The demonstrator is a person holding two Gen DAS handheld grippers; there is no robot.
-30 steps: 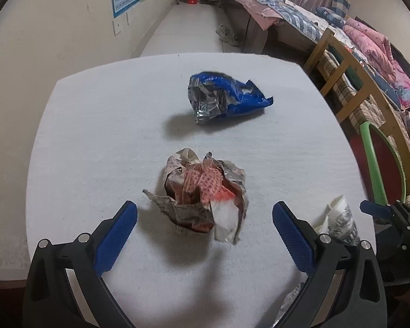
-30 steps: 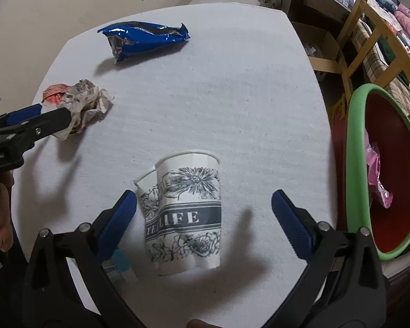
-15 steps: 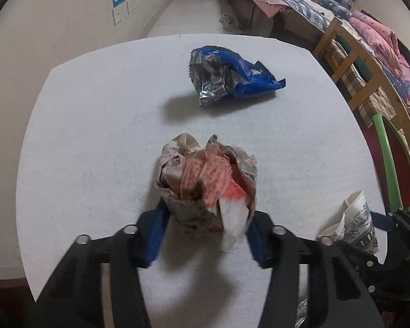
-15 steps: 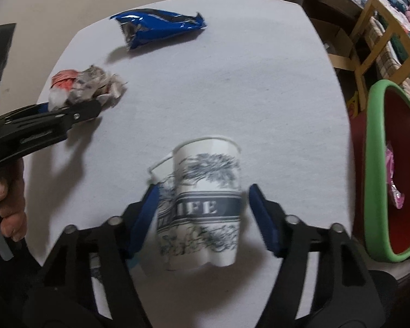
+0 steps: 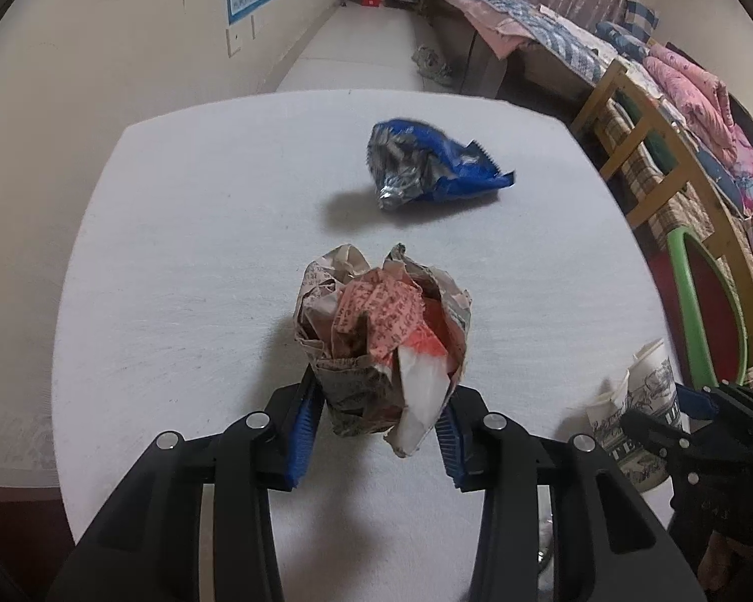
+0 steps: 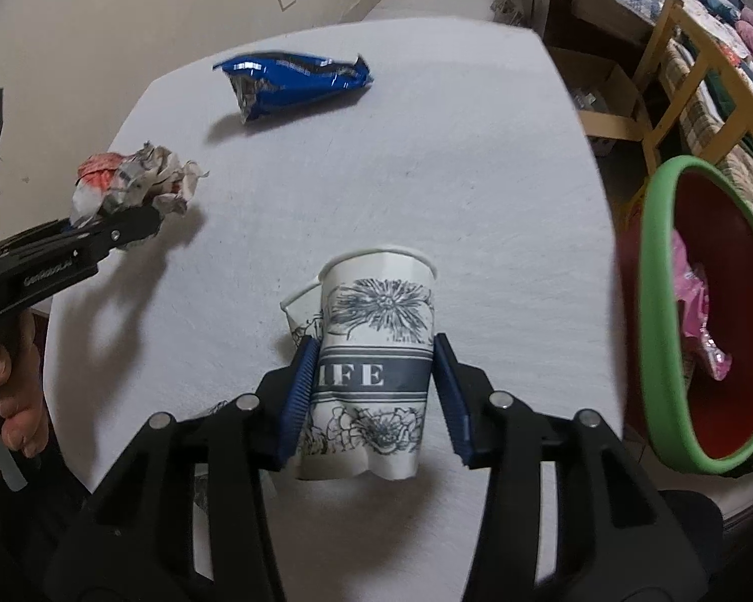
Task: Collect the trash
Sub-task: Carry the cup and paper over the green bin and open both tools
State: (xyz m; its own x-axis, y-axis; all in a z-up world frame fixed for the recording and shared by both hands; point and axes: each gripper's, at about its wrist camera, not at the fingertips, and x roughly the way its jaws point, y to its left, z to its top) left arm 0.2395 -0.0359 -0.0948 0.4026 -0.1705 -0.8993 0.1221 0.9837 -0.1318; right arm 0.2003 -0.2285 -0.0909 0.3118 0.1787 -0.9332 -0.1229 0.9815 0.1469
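My left gripper [image 5: 374,431] has just been closing from wide open and is now clenching the crumpled newspaper ball [image 5: 384,336] over the white table [image 5: 201,261] — my right gripper [image 6: 374,396], likewise just closing, is squeezing the paper cup [image 6: 376,376], now dented.

One crumpled newspaper wad [image 5: 381,336], one blue snack wrapper [image 6: 296,83], paper cups [image 6: 376,366] apparently two nested, one green-rimmed basin [image 6: 652,311].
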